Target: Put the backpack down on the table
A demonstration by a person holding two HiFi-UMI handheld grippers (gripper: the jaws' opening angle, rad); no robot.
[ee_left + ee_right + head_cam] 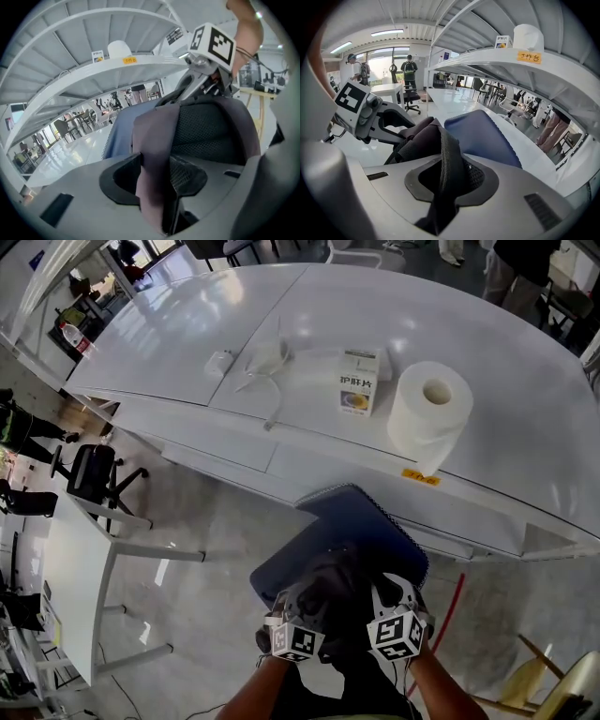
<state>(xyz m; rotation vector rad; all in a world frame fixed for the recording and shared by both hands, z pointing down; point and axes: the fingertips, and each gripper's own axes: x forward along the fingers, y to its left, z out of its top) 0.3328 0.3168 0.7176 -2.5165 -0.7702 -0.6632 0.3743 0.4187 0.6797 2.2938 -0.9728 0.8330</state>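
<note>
The blue backpack (347, 531) hangs in front of the white table (281, 315), below its front edge, over the floor. Both grippers are at its dark top end, close together. My left gripper (298, 610) is shut on a grey padded shoulder strap (154, 154) with mesh lining, which runs down between its jaws. My right gripper (384, 601) is shut on a black webbing strap (447, 154). The pack's blue body (483, 136) stretches away beyond the jaws. Each gripper shows in the other's view: the right gripper (206, 61) and the left gripper (370, 117).
On the table stand a roll of tissue (429, 409), a small carton (358, 382) and a white cable with an adapter (262, 367). A black office chair (94, 474) and a small white desk (80, 568) are at the left. People stand beyond the table.
</note>
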